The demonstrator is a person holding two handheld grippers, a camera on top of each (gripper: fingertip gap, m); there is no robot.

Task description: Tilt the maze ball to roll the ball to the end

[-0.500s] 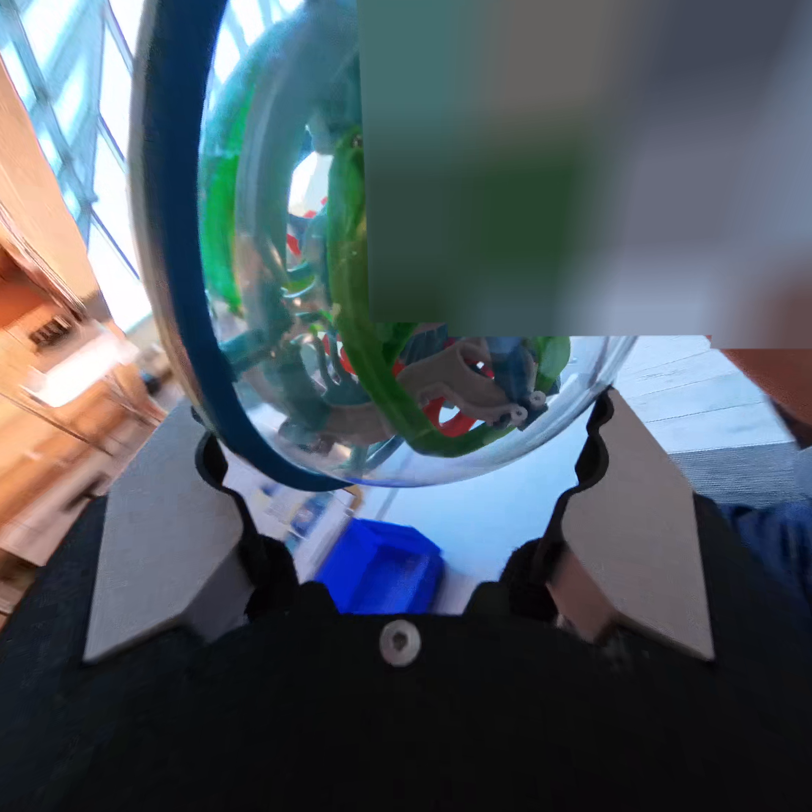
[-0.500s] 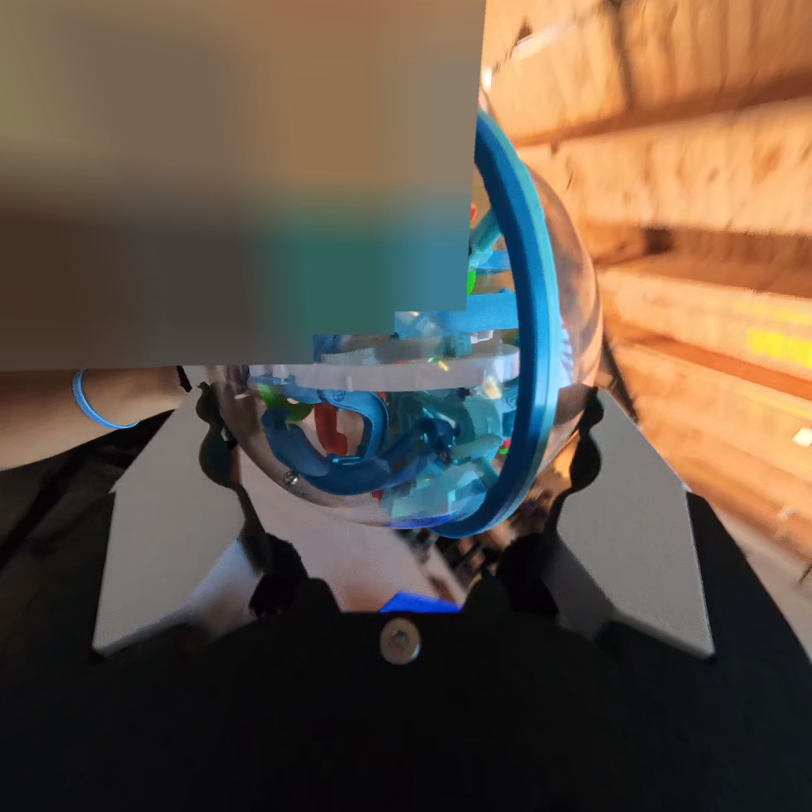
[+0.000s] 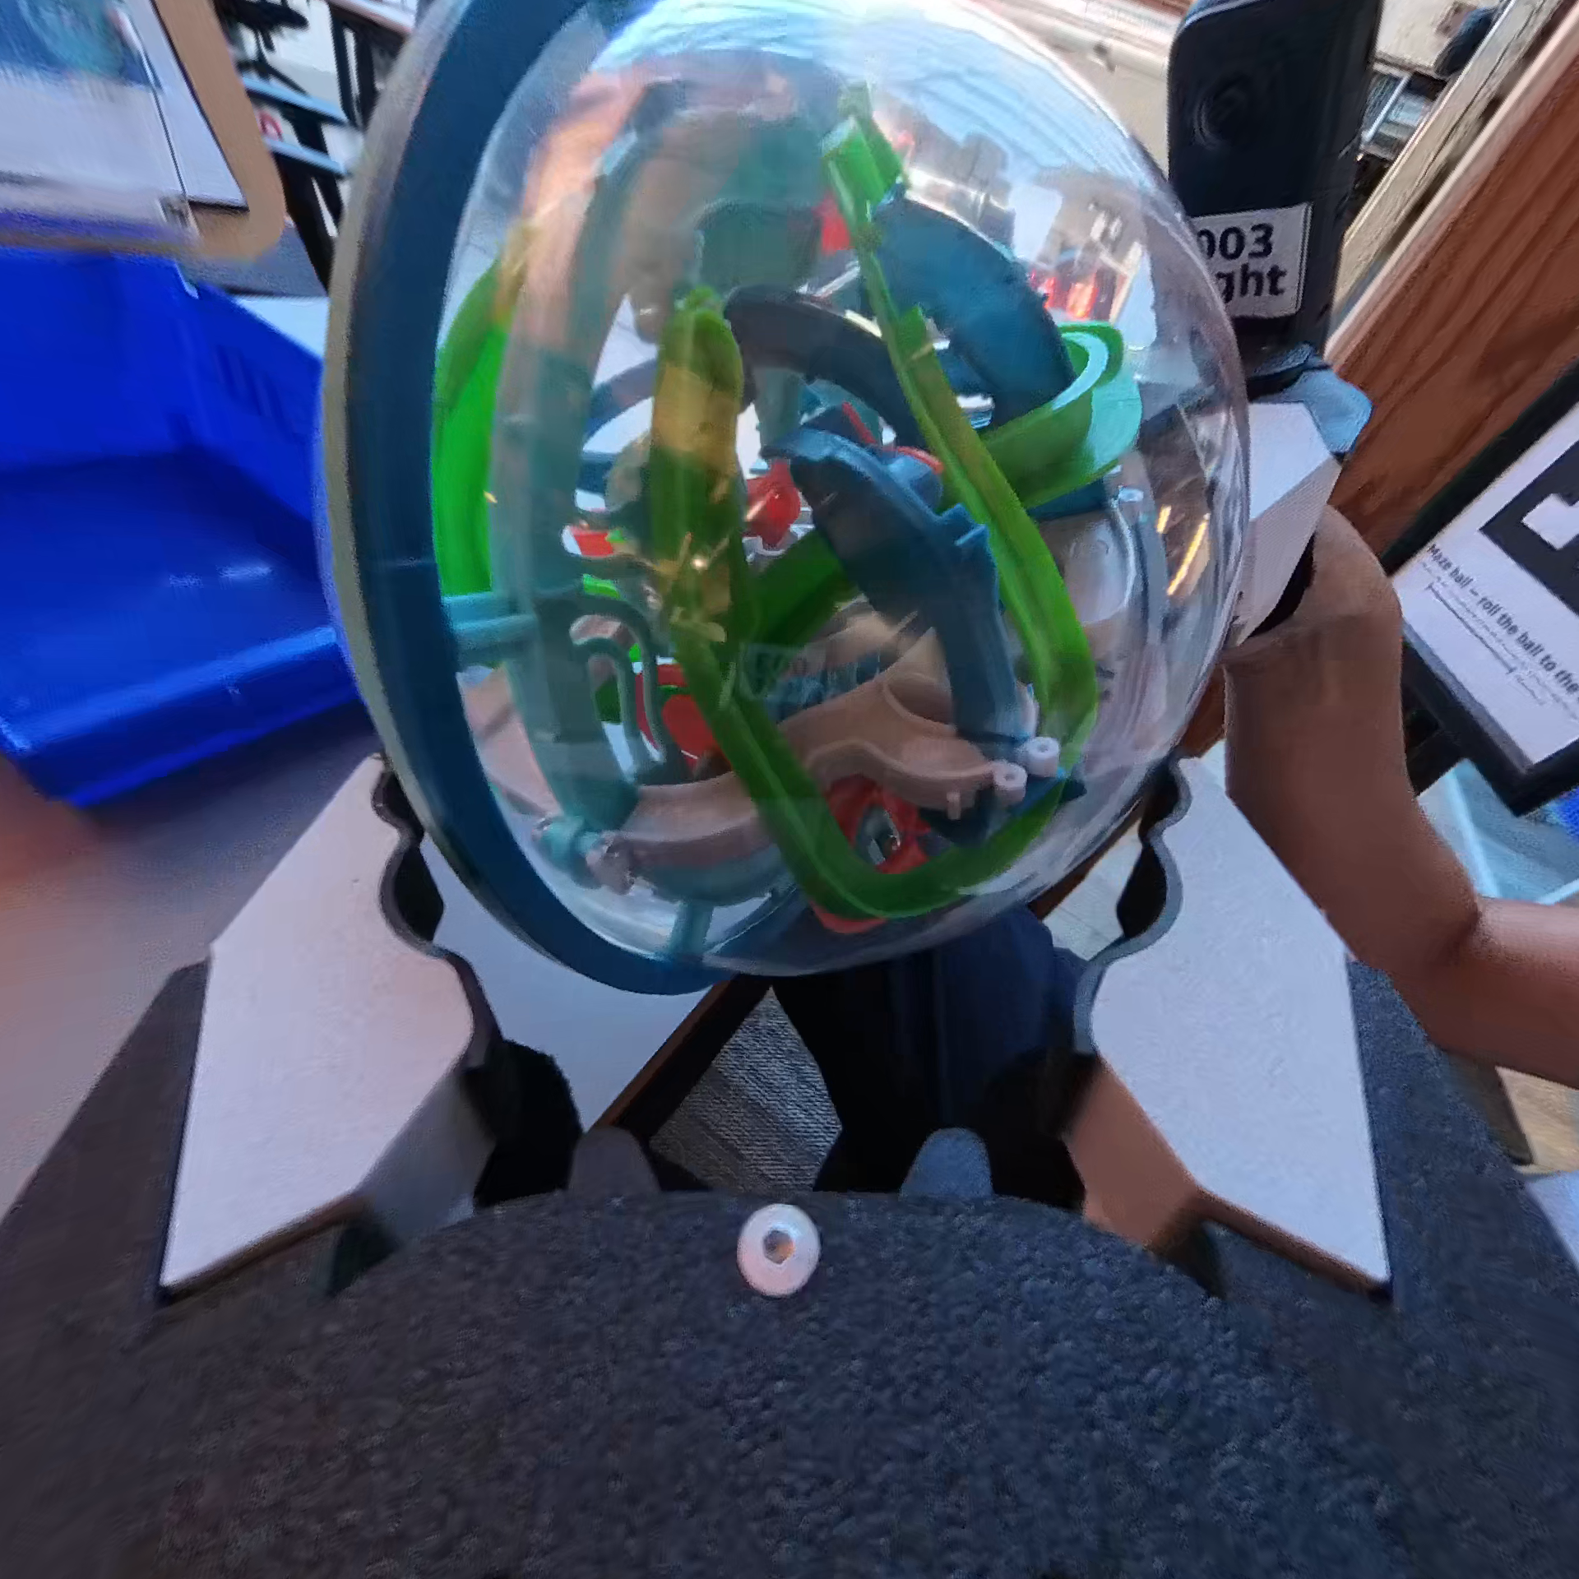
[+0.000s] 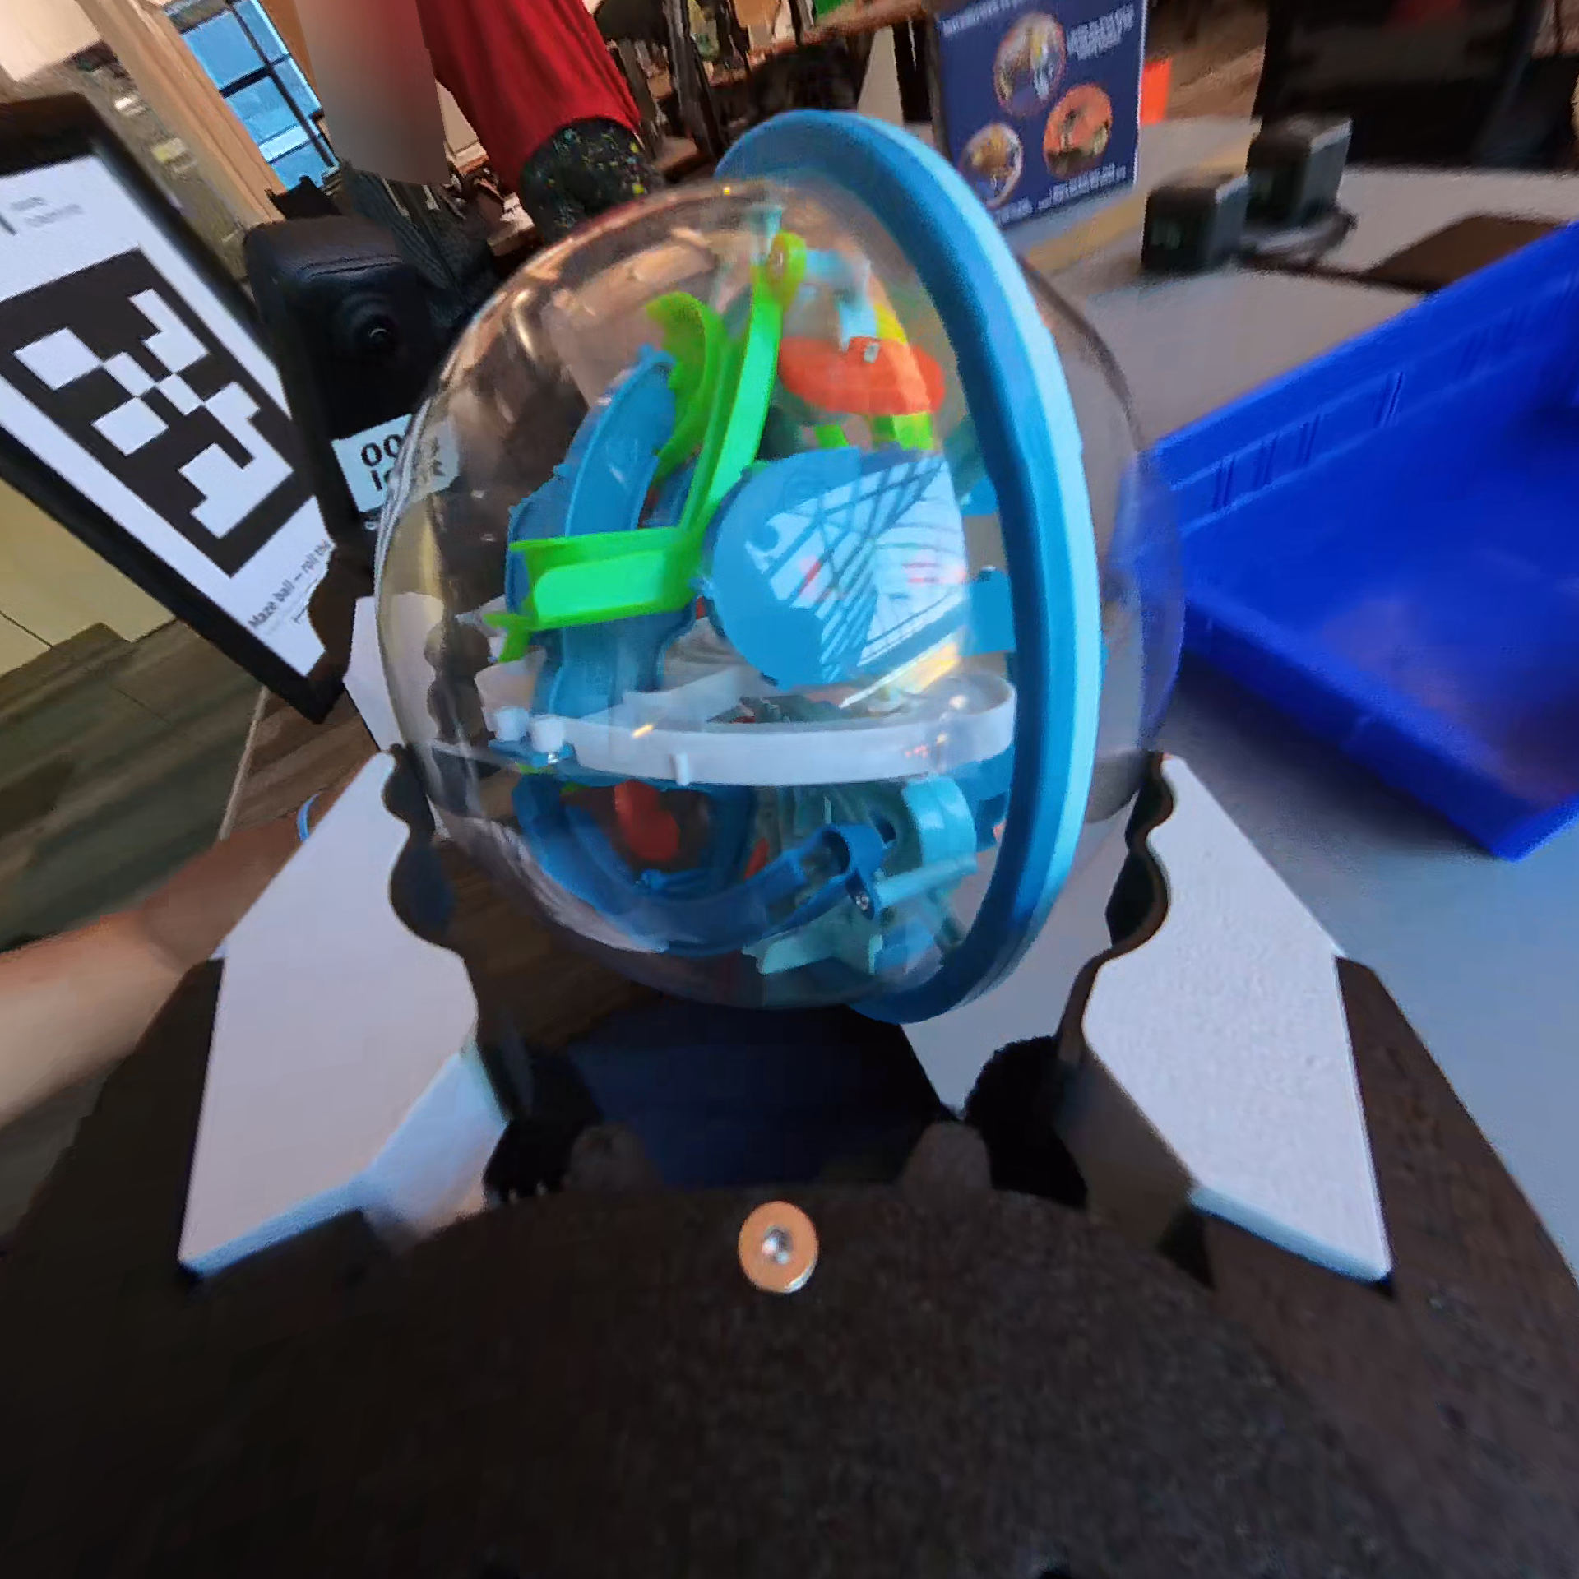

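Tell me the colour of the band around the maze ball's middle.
Blue. The band rings the clear maze ball; the right wrist view shows it best.

Two hand-held grippers face each other, each spread wide with its fingers pressed on opposite sides of one object.

The left gripper (image 3: 782,820) has both fingers spread wide, black wavy pads pressing the lower sides of what sits between them. The right gripper (image 4: 773,820) is spread the same way and points back at it; its black body and one pale finger show at the far right of the left wrist view, where the person's right hand (image 3: 1307,649) grips it, forearm bare.
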